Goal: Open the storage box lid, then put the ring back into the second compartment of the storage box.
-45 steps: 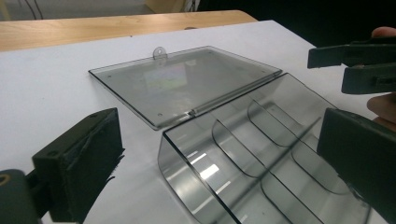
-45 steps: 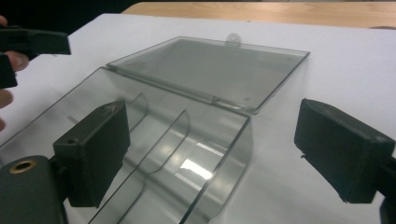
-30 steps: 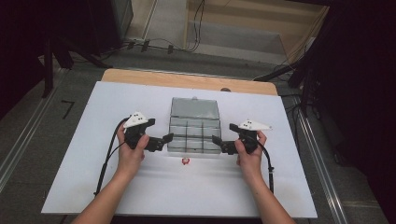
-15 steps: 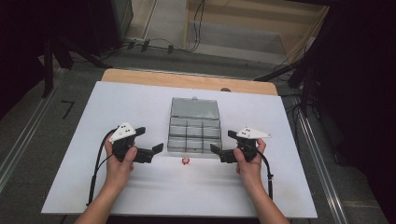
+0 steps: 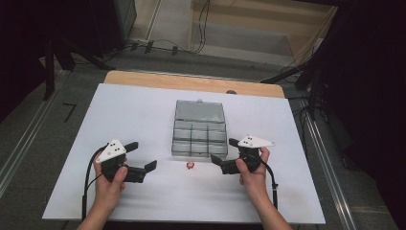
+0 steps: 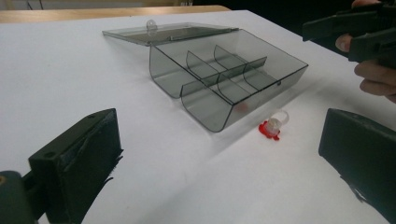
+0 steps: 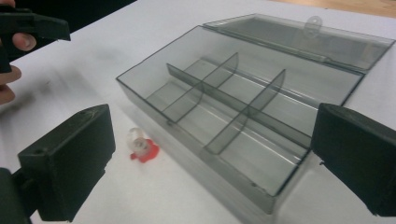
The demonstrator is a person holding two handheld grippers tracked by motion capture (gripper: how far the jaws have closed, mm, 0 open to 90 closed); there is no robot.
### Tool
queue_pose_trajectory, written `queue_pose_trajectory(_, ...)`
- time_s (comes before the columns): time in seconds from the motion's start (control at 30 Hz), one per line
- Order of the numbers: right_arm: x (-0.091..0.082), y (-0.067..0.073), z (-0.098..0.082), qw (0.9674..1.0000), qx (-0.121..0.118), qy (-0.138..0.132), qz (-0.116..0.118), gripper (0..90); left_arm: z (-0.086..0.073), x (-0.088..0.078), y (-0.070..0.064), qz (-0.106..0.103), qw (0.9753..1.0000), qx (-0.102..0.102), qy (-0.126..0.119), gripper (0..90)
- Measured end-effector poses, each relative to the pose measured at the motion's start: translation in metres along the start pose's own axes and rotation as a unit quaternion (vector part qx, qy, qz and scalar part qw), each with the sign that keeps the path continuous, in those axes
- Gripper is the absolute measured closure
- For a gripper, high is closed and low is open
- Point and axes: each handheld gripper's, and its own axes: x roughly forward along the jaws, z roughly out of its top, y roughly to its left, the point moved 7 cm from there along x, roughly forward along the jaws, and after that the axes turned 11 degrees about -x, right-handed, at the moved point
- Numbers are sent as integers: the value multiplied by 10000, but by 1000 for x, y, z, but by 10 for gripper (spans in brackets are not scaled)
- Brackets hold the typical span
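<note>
On the white tabletop (image 5: 143,115), right at the near edge of the smoky grey clear-plastic compartment box (image 5: 199,129), sits a tiny red-and-clear plastic piece (image 5: 190,165). It might be a push pin or a small cap; it's too small for me to say. It lies just beside the box's front wall, not touching it as far as I can see, and roughly between the two grippers.

The box has its flat lid (image 6: 168,33) swung fully back onto the table, and the six compartments made by the thin dividers look empty.

Both tools are idle. The left gripper (image 5: 149,166) has its jaws spread wide with nothing between them, and the right gripper (image 5: 216,164) is just as open and empty, both aimed inward at the little red thing from either side.

My guess is this is the approach step, with the piece about to be picked up and dropped into a compartment. The next move needs one gripper to come low over the table, line the jaws up on either side of the piece and close gently, since something that light will probably skid away if bumped.
</note>
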Motion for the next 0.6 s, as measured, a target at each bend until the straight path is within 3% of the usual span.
queue_pose_trajectory(0.37,5,20,3,9992,-166,90,358,0,-15,-30,12,181,9998,-78,-76,0)
queue_pose_trajectory(0.6,9,32,4,9976,-231,200,616,0,-22,-36,21,267,9996,-68,-73,0)
